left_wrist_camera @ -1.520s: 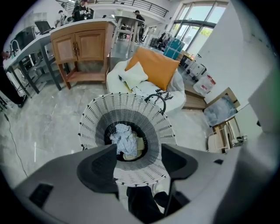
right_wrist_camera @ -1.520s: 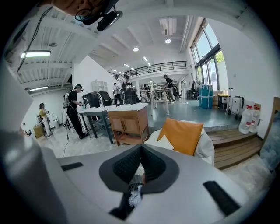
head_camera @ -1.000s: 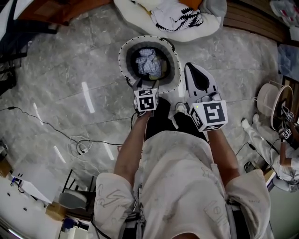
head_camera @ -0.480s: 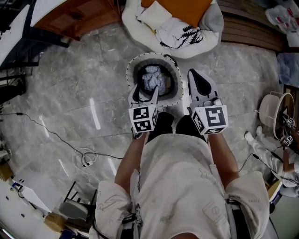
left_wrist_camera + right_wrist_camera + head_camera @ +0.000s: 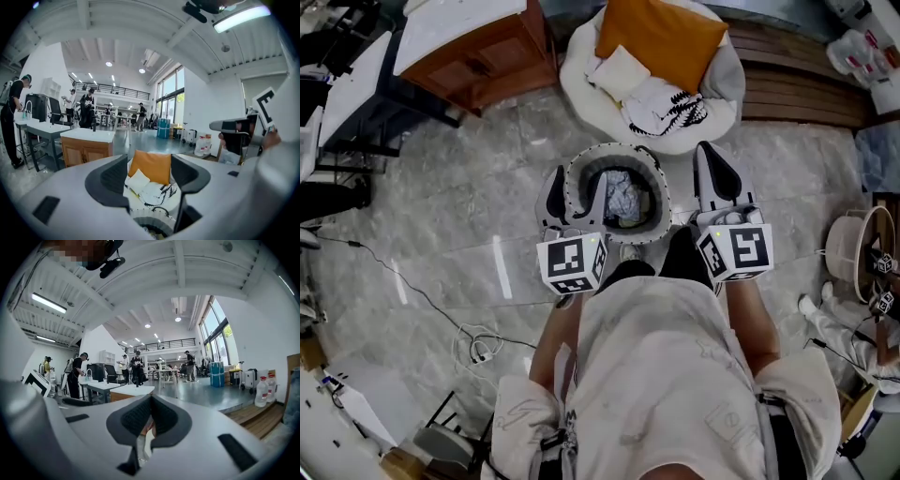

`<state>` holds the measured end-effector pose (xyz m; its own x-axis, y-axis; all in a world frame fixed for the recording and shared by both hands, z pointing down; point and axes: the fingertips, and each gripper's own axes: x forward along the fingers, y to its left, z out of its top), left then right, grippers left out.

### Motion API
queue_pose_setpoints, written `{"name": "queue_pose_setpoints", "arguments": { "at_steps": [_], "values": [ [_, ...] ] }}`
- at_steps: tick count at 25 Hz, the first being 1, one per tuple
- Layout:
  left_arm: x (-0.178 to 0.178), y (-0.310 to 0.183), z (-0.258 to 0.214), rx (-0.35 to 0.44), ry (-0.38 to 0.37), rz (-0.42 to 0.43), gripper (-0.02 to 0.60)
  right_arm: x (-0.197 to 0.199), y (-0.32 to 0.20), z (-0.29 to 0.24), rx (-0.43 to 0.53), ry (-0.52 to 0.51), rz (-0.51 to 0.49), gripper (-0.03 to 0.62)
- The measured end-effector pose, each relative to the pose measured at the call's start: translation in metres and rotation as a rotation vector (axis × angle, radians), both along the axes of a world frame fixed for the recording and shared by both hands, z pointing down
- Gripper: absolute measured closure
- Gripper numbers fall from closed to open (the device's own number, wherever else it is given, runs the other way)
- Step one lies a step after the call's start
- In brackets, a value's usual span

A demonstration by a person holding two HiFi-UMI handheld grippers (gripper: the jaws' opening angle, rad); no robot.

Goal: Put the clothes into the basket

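A round basket (image 5: pixel 581 164) with a white stitched rim stands on the floor in front of me, and a crumpled pale garment (image 5: pixel 625 199) lies inside it. My left gripper (image 5: pixel 572 197) hangs over the basket's left rim. It is open with nothing between its jaws, which have just been closing a little. In the left gripper view the left gripper (image 5: pixel 150 180) frames white patterned clothes (image 5: pixel 157 193), an orange pillow (image 5: pixel 151 167) and the basket's rim (image 5: pixel 149 216). My right gripper (image 5: pixel 718 178) is to the right of the basket, and in its own view the right gripper (image 5: pixel 149 420) is shut and empty.
Just beyond the basket sits a white beanbag seat (image 5: pixel 581 89) holding the orange pillow (image 5: pixel 661 37) and the black-patterned white clothes (image 5: pixel 667 108). A wooden cabinet (image 5: pixel 478 56) is at the back left. A cable (image 5: pixel 441 300) trails on the marble floor. Wooden decking (image 5: pixel 806 84) and clutter lie at the right.
Both grippers have risen. The left one lifted away from the basket's opening and levelled out. The head view has tilted up, so the seat and the cabinet show more fully.
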<state>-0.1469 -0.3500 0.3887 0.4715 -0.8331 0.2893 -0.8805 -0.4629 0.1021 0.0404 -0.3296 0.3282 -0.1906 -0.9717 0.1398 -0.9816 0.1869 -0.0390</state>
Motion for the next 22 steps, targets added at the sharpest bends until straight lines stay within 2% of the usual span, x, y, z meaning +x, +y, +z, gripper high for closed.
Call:
{"name": "queue_pose_setpoints", "arguments": {
  "at_steps": [3, 6, 10, 14, 16, 18, 22],
  "values": [
    [0.0, -0.004, -0.032, 0.062, 0.003, -0.033, 0.299, 0.003, -0.001, -0.019, 0.051, 0.012, -0.02, 0.605],
    [0.004, -0.003, -0.062, 0.116, 0.0, -0.059, 0.355, 0.008, 0.001, -0.037, 0.092, 0.037, -0.026, 0.605],
    [0.01, 0.0, -0.095, 0.183, 0.009, -0.084, 0.364, 0.017, 0.001, -0.058, 0.143, 0.034, -0.025, 0.605],
    [0.0, 0.004, -0.114, 0.23, 0.01, -0.164, 0.465, 0.022, 0.003, -0.07, 0.171, 0.021, -0.015, 0.605],
    [-0.005, 0.004, -0.122, 0.249, 0.028, -0.184, 0.502, 0.022, 0.003, -0.076, 0.187, 0.016, -0.011, 0.605],
    [-0.01, 0.007, -0.131, 0.293, 0.032, -0.2, 0.569, 0.021, 0.006, -0.082, 0.206, 0.013, -0.006, 0.605],
    [-0.014, 0.017, -0.144, 0.351, 0.008, -0.203, 0.578, 0.019, 0.013, -0.089, 0.228, 0.016, 0.001, 0.606]
  ]
}}
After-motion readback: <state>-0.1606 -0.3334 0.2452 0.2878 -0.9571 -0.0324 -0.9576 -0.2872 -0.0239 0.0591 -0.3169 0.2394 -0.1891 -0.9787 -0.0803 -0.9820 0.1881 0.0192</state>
